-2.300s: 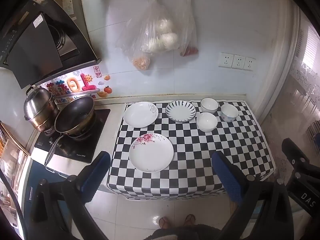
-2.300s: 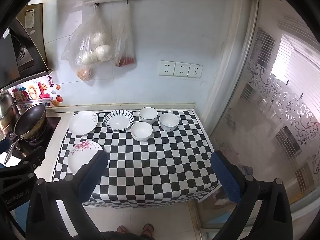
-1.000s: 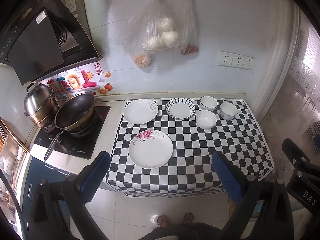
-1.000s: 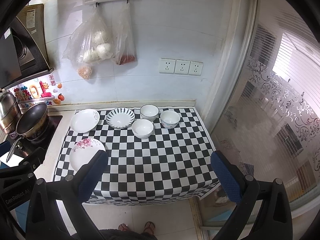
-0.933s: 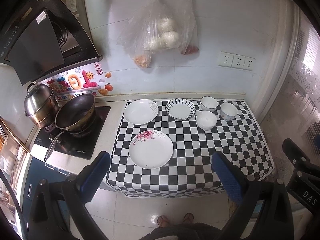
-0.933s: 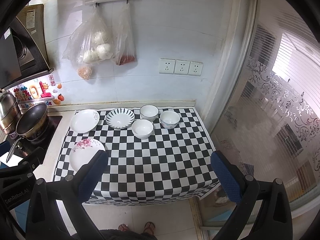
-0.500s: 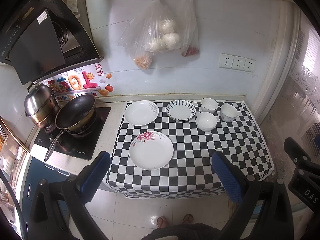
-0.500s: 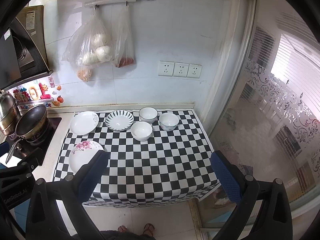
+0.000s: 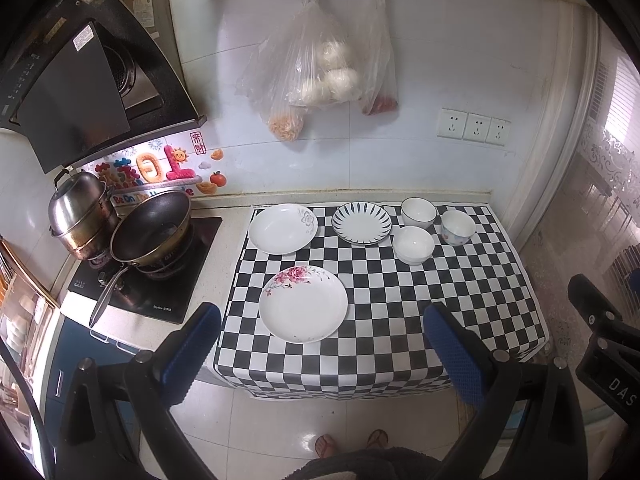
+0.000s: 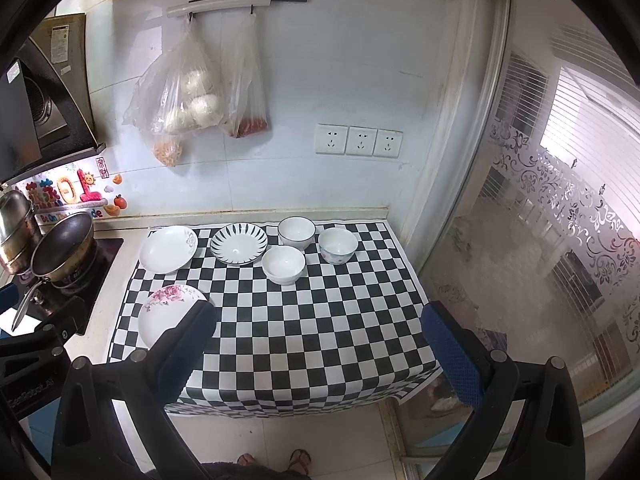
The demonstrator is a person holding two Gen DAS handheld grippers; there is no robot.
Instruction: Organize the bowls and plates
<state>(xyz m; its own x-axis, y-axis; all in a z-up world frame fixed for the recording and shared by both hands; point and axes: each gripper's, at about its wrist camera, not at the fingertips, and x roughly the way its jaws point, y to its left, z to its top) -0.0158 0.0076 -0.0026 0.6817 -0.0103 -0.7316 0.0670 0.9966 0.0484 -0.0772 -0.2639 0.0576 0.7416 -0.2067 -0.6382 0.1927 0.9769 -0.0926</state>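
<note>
Little has shifted since a second ago: dishes sit a touch lower in both views, none moved on the cloth. We hold both tools high above the floor, short of the counter.

Left gripper point(image 9: 320, 344): jaws spread wide, nothing between them. Straight ahead of it, the floral plate point(image 9: 303, 304) on the checkered cloth point(image 9: 460, 300). Beyond, ahead-left, white plate point(image 9: 283, 229); ahead, striped plate point(image 9: 361, 223). Ahead-right, three bowls close together: rimmed bowl point(image 9: 418, 213), plain bowl point(image 9: 413, 245), patterned bowl point(image 9: 458, 227).

Right gripper point(image 10: 318, 344): jaws likewise apart, empty. Its left fingertip point(image 10: 196, 328) overlaps the floral plate's near edge in view; contact cannot be judged. Bowls lie ahead, plates ahead-left.

Far left of both: wok point(image 9: 150, 232) and steel pot point(image 9: 78, 216) on the stove.
</note>
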